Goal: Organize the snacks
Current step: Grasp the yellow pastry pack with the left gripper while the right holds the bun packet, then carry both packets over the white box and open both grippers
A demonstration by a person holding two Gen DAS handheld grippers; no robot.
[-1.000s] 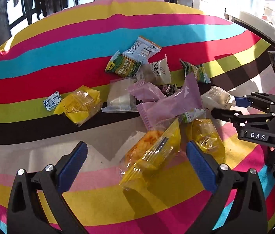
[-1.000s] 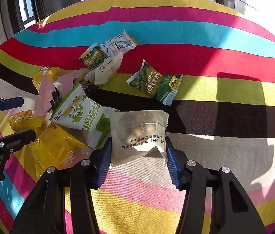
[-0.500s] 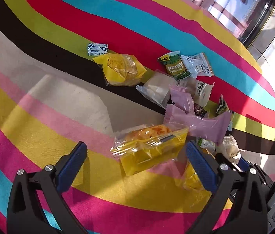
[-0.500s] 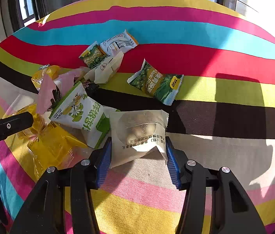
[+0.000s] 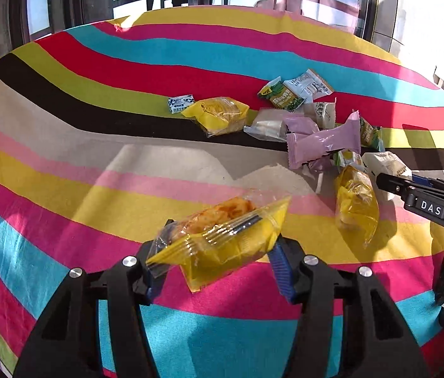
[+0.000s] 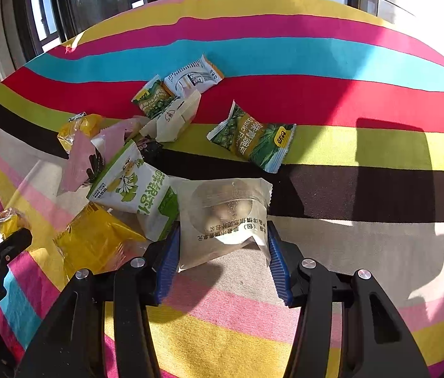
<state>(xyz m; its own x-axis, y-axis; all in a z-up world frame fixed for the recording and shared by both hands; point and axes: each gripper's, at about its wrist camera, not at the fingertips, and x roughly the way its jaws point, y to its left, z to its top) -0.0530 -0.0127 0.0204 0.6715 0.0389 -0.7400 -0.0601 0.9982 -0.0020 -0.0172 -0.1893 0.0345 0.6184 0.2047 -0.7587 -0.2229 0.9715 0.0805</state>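
My left gripper (image 5: 215, 264) is shut on a clear yellow snack pack (image 5: 219, 236) with an orange cake inside, held above the striped cloth (image 5: 64, 189). My right gripper (image 6: 223, 261) is shut on a white translucent snack pack (image 6: 225, 217); it also shows at the right edge of the left wrist view (image 5: 389, 186). A pile of snacks lies beyond: purple wrappers (image 5: 319, 141), yellow packs (image 5: 219, 116) (image 5: 355, 204), green pea packs (image 6: 253, 137), a white-and-green pack (image 6: 137, 189).
A small blue-white sachet (image 5: 181, 104) lies left of the pile. The left gripper tip with its yellow pack shows at the left edge of the right wrist view (image 6: 1, 242). Windows and the table's far edge lie behind.
My left gripper has closed on the yellow cake pack, lifted it and swung left, away from the pile. My right gripper stays shut on the white pack, barely moved.
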